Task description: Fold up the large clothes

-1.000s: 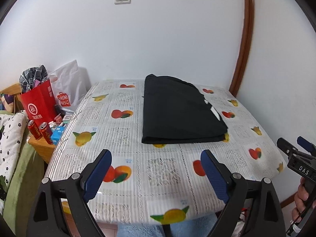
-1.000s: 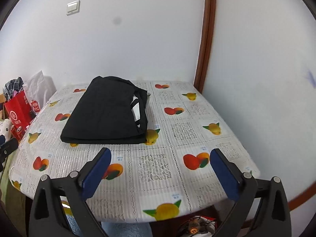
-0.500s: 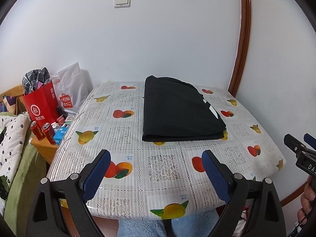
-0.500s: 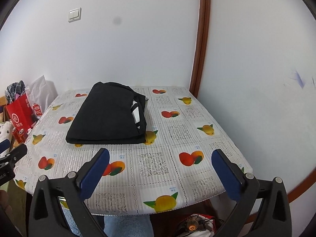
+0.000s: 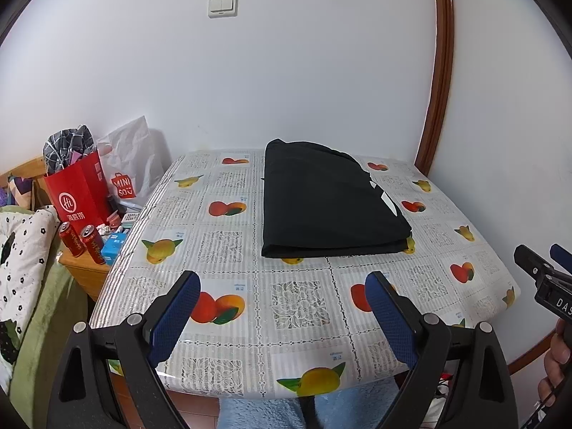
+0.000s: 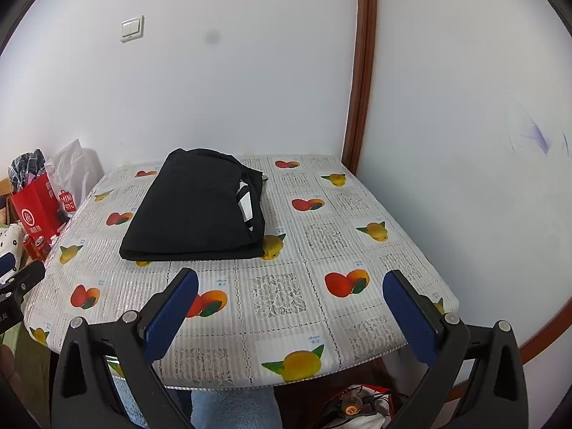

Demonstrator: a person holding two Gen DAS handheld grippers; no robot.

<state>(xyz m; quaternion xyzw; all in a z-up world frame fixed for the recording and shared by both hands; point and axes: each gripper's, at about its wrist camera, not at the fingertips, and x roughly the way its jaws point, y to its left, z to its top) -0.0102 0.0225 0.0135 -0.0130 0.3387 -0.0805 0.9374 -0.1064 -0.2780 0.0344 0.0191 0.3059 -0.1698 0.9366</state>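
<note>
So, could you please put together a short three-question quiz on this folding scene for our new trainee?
1. True or false: the left gripper is shut on the black garment.
2. Multiple choice: the black garment lies (a) spread flat over the whole table, (b) folded into a compact stack on the table, (c) hanging off the near edge.
3. Fill in: the two red cans stand to the ____ of the table in the left wrist view.

Key:
1. False. Both it and the right gripper are open, short of the garment.
2. b
3. left
</note>
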